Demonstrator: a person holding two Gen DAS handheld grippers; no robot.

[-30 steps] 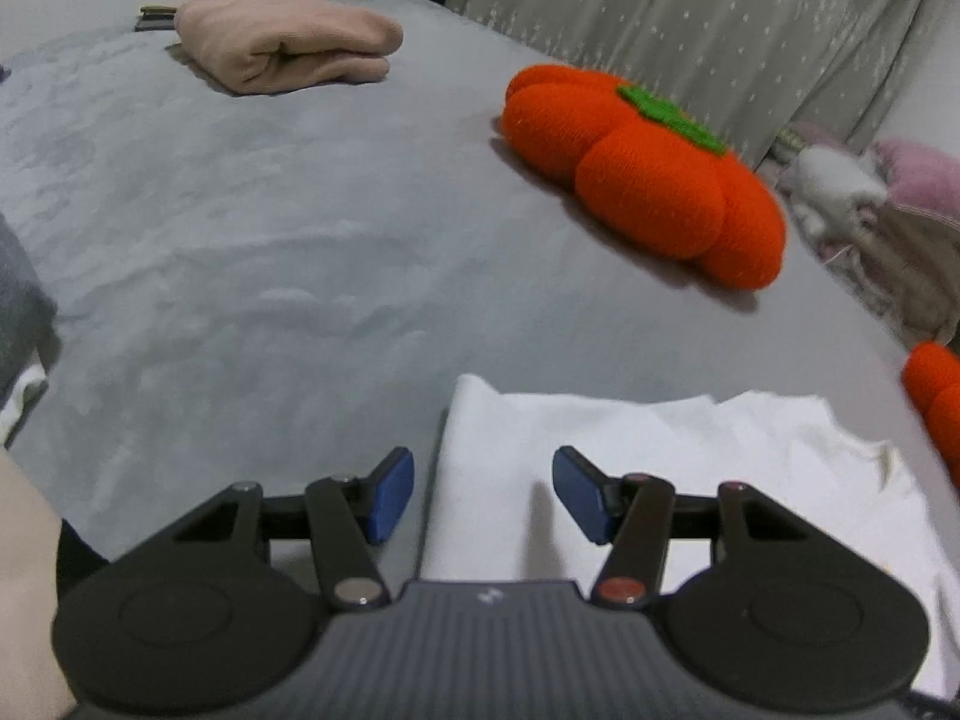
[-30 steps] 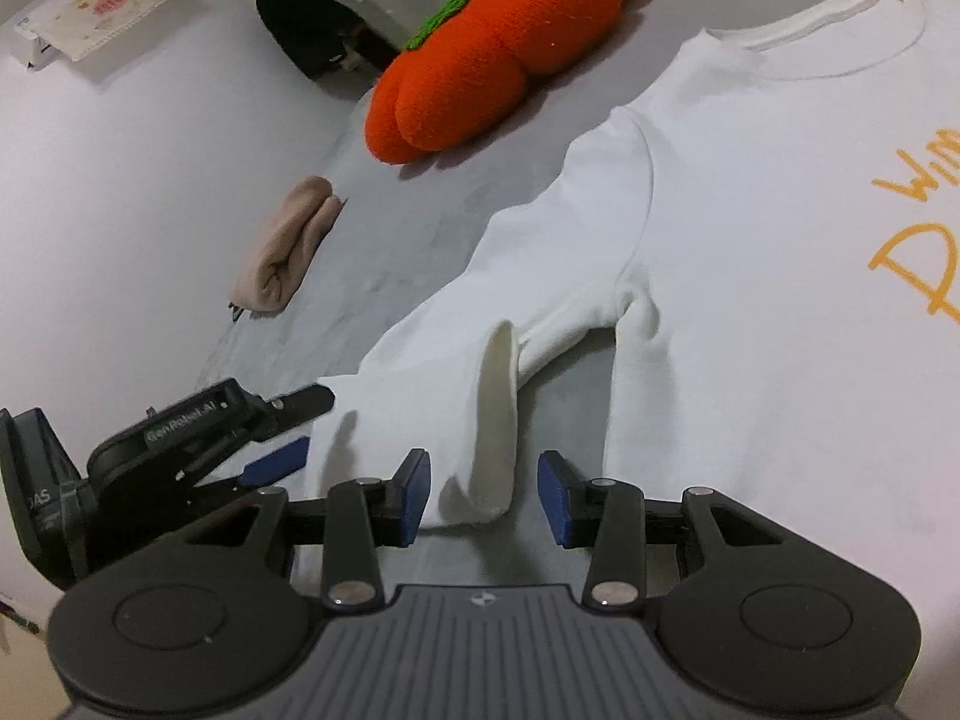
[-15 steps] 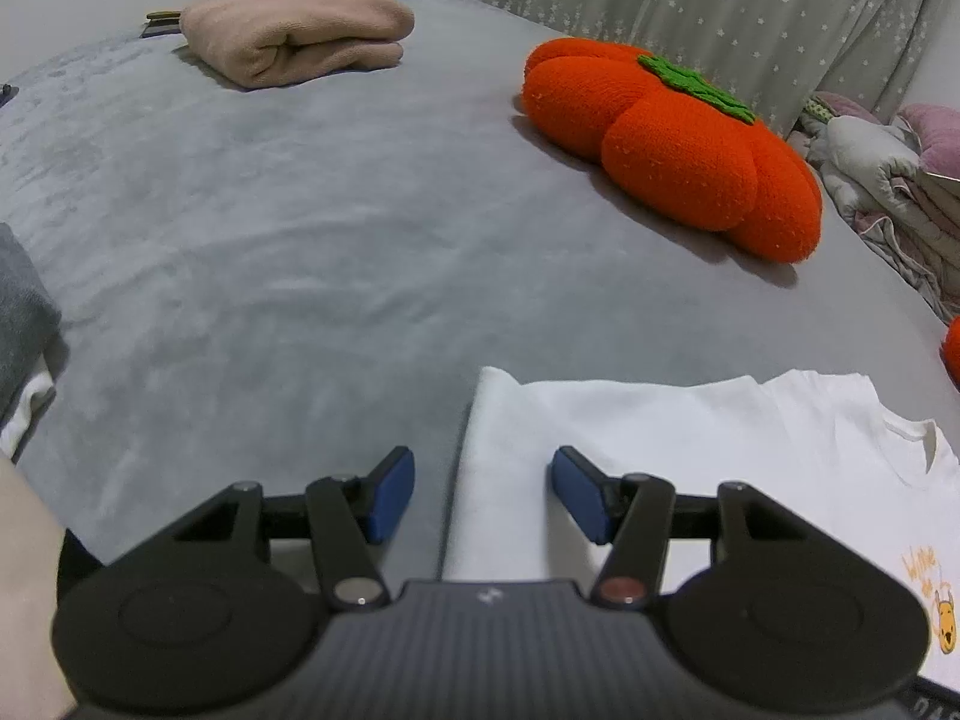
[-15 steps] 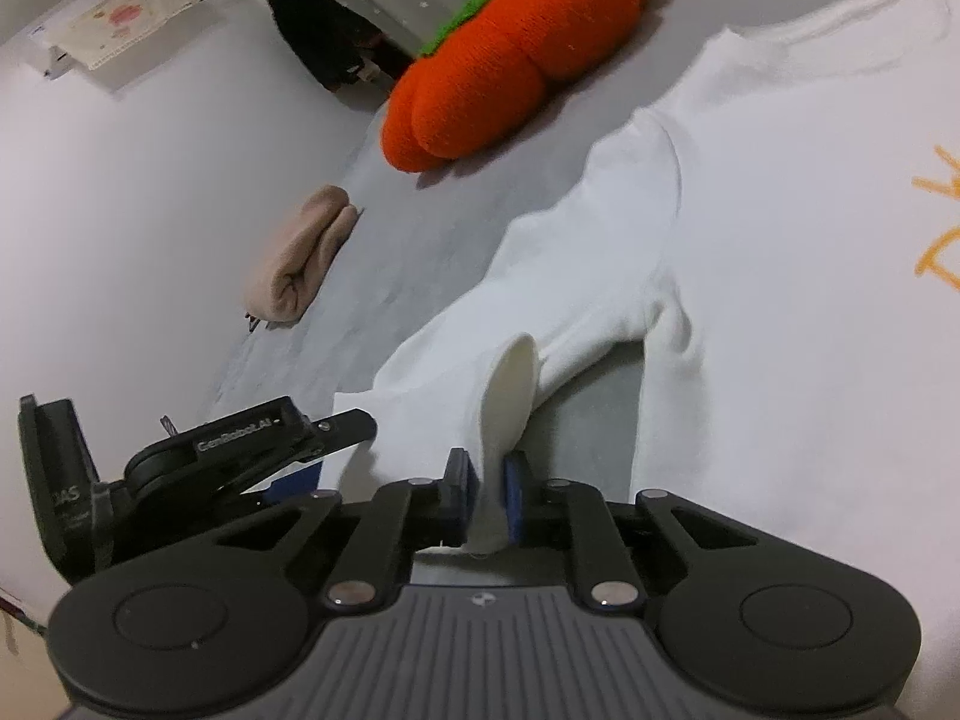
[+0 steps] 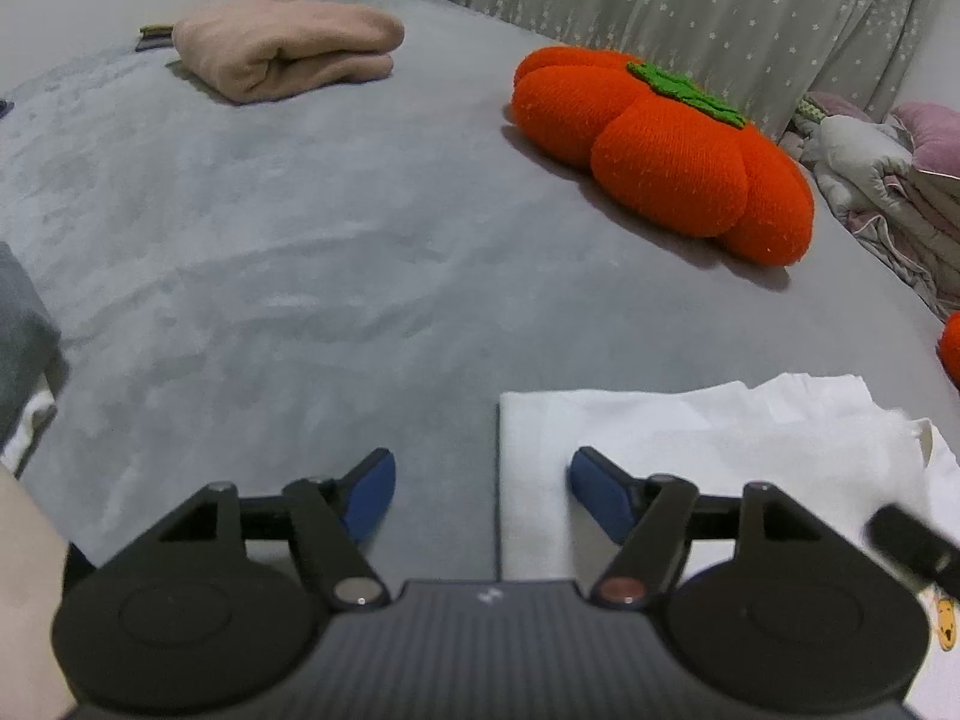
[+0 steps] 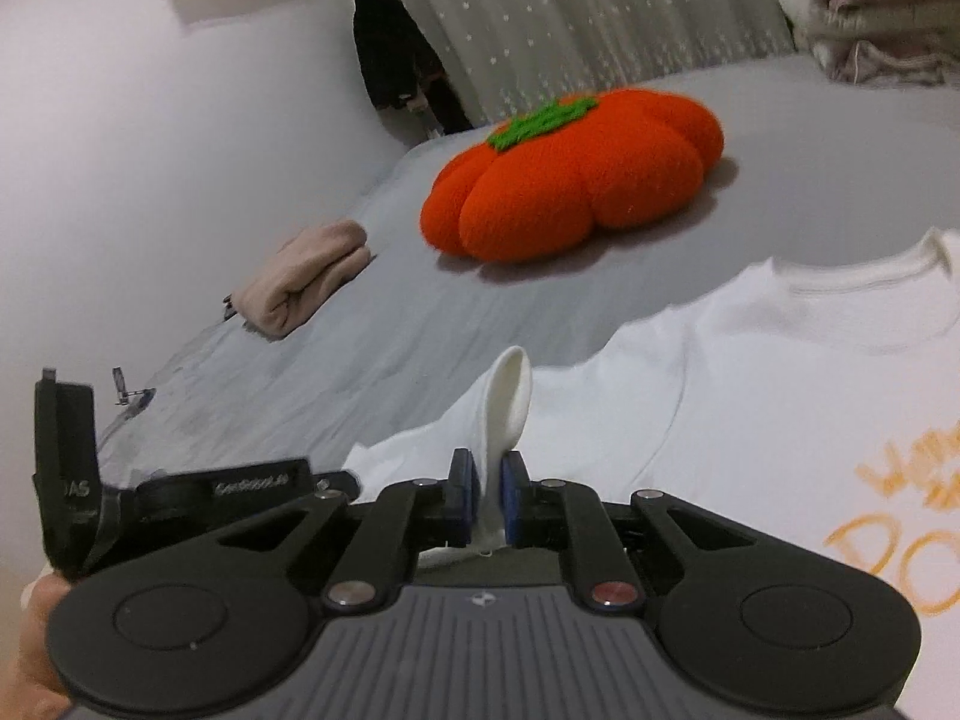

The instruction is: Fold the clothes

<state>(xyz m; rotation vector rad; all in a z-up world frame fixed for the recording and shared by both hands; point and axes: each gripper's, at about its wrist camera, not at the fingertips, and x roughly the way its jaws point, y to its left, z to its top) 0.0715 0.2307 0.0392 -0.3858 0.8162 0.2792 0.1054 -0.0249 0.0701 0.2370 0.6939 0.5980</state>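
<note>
Right gripper [image 6: 485, 495] clenched on white shirt [image 6: 750, 408] sleeve, left gripper [image 5: 483, 495] jaws just widened, released — orange lettering in right view only

Bed [image 5: 252, 276]: wide bare grey stretch ahead of the left gripper [image 5: 480, 501], free passage up to the folded pink garment [image 5: 288, 57] at the far edge. Pumpkin cushion [image 5: 660, 144] blocks the far right; open lane between it and the pink garment. A second orange cushion [image 5: 951, 348] sits at the right edge, near the white sweatshirt [image 6: 750, 390]. Sweatshirt covers the near right of the bed. Left gripper body sits just beside the right gripper [image 6: 490, 495] on its left, little room between them. Bedding pile [image 5: 888, 180] crowds the far right corner.
</note>
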